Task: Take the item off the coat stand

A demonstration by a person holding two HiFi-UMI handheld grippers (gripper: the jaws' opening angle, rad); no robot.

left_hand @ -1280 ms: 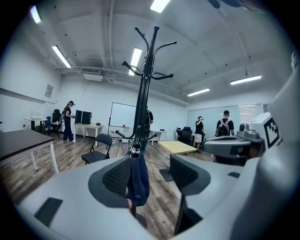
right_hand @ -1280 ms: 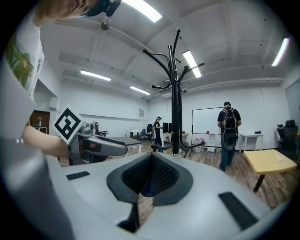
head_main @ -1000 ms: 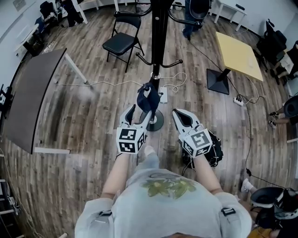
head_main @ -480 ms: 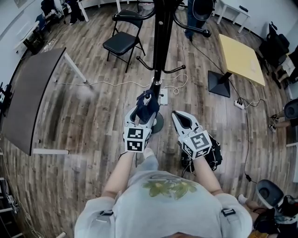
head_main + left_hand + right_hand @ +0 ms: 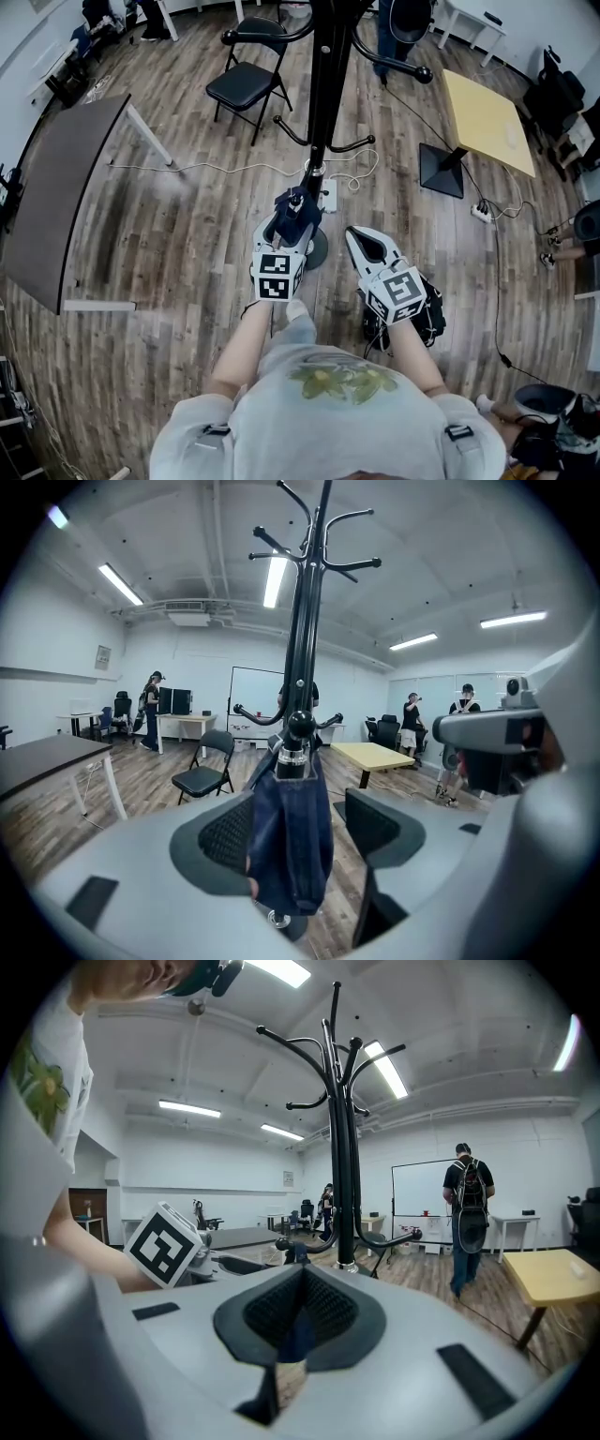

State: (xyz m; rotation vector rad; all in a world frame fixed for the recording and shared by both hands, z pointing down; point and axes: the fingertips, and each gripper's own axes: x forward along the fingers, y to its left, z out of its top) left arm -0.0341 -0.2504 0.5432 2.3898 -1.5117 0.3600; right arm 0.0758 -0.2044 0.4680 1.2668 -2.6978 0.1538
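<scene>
The left gripper (image 5: 287, 230) has slid forward, jaws wide open around the dark blue cloth (image 5: 289, 841) still hanging on the coat stand (image 5: 322, 84), ready to pinch; the right gripper (image 5: 361, 239) stays closed, empty.

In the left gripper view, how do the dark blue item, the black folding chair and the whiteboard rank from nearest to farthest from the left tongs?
1. The dark blue item, hanging between the open left tongs.
2. The black folding chair, on the floor to the left.
3. The whiteboard, on the far wall behind the coat stand.
</scene>
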